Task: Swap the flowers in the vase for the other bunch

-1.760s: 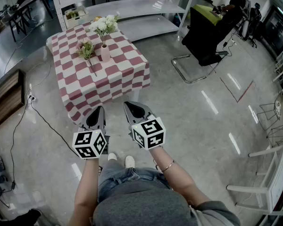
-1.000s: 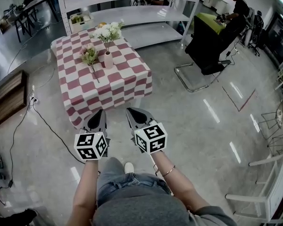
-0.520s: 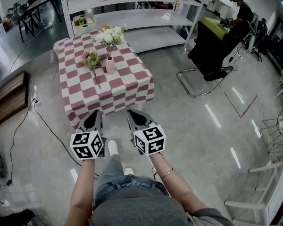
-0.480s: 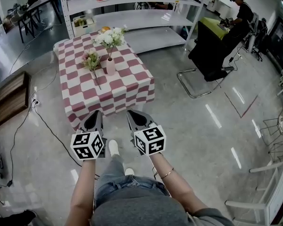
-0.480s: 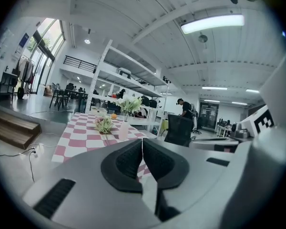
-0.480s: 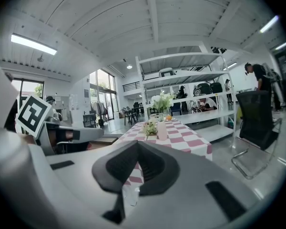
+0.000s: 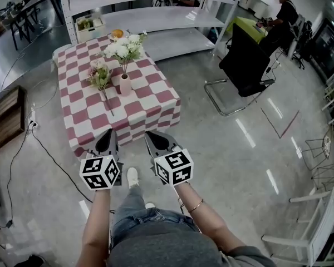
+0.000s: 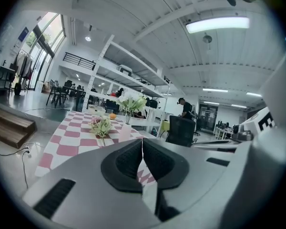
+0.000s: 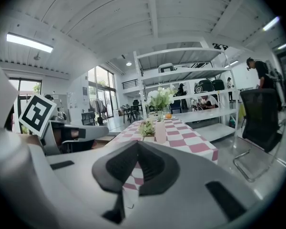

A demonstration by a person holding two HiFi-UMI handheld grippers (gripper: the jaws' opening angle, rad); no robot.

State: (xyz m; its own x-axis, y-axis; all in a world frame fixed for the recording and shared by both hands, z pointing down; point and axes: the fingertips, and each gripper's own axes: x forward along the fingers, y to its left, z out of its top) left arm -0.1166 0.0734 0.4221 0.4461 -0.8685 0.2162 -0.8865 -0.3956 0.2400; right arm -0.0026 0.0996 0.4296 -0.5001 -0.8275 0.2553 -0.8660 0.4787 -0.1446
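Left hand-held gripper [image 7: 107, 136] (jaws together) near table [image 7: 140, 102].

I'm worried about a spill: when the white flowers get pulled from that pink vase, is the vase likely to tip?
Probably, yes: the vase is slim and upright, and the white flowers spread much wider than it, so it looks top-heavy. It stands on a draped tablecloth, which might let it slide or rock. Its weight I cannot judge.
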